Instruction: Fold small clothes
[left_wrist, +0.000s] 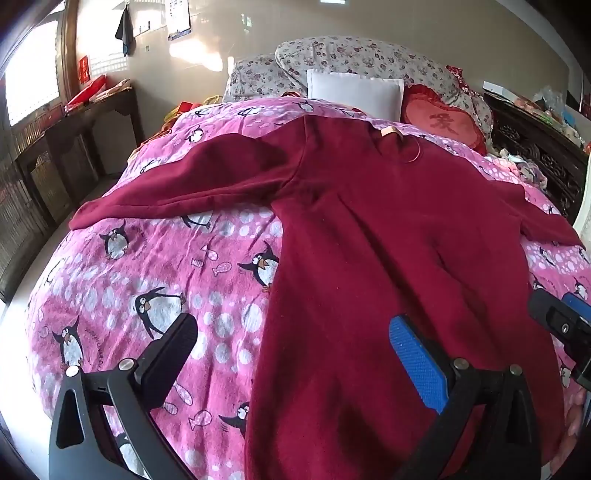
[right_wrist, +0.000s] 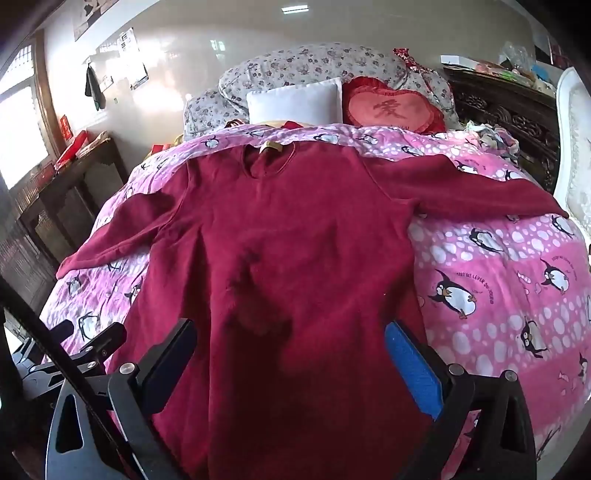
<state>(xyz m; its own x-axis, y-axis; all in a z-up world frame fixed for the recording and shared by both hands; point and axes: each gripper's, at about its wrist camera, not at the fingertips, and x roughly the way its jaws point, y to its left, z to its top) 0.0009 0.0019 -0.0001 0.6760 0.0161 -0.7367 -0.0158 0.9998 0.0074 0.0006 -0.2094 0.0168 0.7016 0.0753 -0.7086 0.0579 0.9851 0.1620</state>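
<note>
A dark red long-sleeved top (left_wrist: 388, 229) (right_wrist: 295, 229) lies flat on the pink penguin bedspread (left_wrist: 155, 266) (right_wrist: 509, 280), neck away from me and both sleeves spread out. My left gripper (left_wrist: 291, 332) is open above the top's lower left edge, its black finger (left_wrist: 173, 350) over the bedspread and its blue pad (left_wrist: 417, 358) over the cloth. My right gripper (right_wrist: 291, 343) hangs open above the lower body of the top, holding nothing. In the left wrist view the right gripper's tip (left_wrist: 561, 325) shows at the right edge.
Floral pillows (right_wrist: 306, 70), a white cushion (right_wrist: 295, 99) and a red heart cushion (right_wrist: 391, 110) sit at the head of the bed. A dark wooden side table (left_wrist: 74, 140) stands left, a carved dark cabinet (right_wrist: 506, 110) right, with a white padded chair (right_wrist: 572, 147) beside it.
</note>
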